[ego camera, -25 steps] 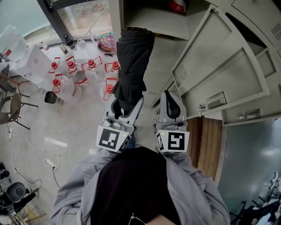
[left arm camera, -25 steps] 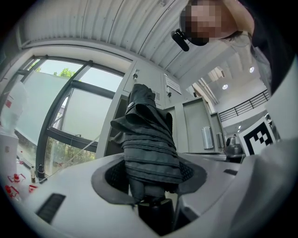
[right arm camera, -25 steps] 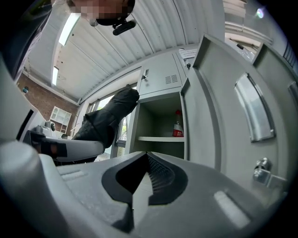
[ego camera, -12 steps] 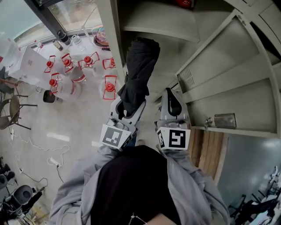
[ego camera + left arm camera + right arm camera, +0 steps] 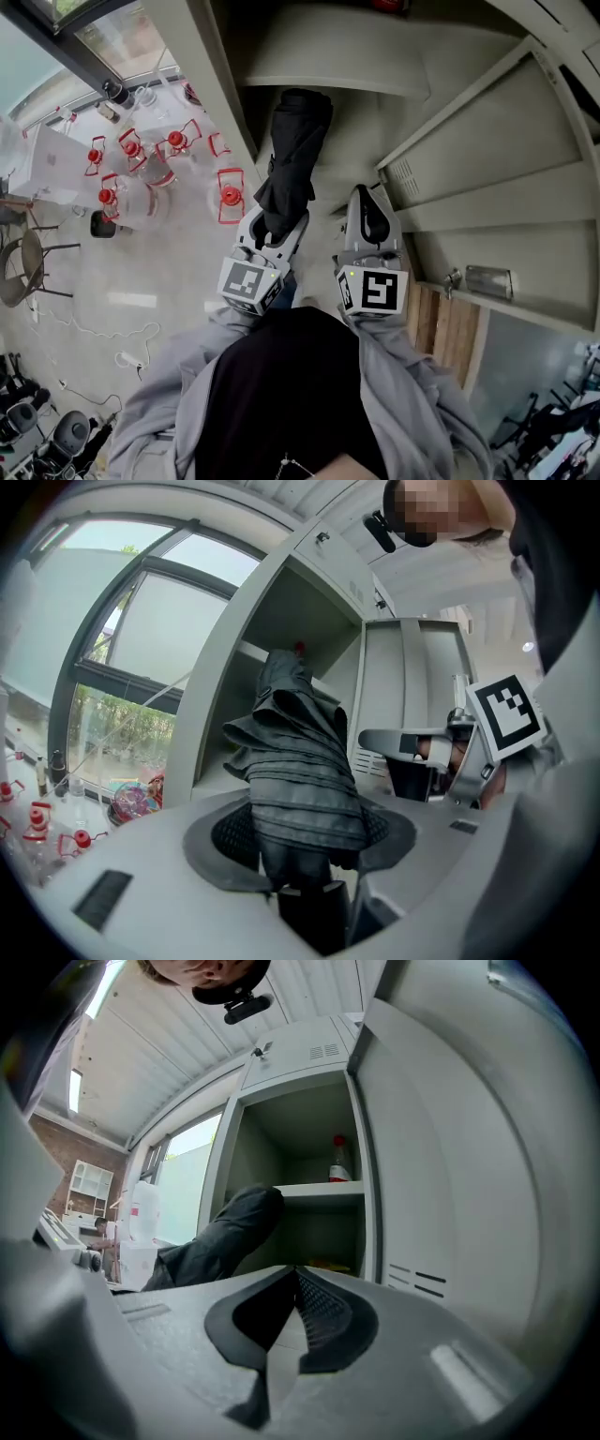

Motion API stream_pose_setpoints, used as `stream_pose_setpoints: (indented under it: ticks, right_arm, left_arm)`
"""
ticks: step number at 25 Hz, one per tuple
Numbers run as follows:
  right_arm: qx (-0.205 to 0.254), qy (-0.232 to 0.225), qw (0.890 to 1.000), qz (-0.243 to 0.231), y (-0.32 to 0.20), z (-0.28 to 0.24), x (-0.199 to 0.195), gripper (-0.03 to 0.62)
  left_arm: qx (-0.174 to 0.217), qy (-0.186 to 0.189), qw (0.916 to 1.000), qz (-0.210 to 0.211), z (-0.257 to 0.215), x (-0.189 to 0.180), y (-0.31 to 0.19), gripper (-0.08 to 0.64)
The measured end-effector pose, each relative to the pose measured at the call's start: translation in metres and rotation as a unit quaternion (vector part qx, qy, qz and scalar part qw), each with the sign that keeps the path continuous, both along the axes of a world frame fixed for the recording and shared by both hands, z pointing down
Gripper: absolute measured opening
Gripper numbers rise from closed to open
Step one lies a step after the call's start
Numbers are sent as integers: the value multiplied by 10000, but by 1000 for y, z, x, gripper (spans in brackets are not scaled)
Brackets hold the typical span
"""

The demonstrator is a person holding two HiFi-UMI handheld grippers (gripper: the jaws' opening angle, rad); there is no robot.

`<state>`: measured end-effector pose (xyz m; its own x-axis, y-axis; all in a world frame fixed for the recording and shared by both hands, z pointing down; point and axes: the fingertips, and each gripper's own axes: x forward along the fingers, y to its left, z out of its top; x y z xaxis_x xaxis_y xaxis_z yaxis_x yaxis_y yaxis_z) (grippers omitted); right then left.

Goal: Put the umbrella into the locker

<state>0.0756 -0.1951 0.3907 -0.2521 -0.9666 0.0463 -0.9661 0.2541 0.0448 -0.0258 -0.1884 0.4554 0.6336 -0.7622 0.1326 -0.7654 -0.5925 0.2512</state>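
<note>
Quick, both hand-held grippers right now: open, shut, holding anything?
Left hand-held gripper: shut on the folded black umbrella.
Right hand-held gripper: shut, nothing between its jaws.

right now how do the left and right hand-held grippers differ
The left hand-held gripper is clamped on the folded black umbrella; the right hand-held gripper has its jaws together on nothing. The left one's umbrella extends ahead toward the open locker; the right one ends short, level with the umbrella's lower part. Both point toward the locker, side by side.
</note>
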Motion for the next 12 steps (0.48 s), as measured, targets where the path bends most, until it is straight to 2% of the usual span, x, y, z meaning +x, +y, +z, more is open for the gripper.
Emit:
stream_pose_setpoints:
  ticks: [5, 9, 12]
  right_arm:
    - [-7, 84, 9998, 190, -24, 2, -6, 3]
    - [-61, 100, 9994, 311, -37, 8, -8, 3]
    - [-118, 116, 9994, 292, -42, 14, -8, 3]
  left_arm:
    - [-178, -196, 9992, 292, 6, 1, -20, 218]
    - [104, -302, 9959, 846, 9, 18, -20, 218]
    - [153, -373, 9941, 1004, 11, 26, -23, 218]
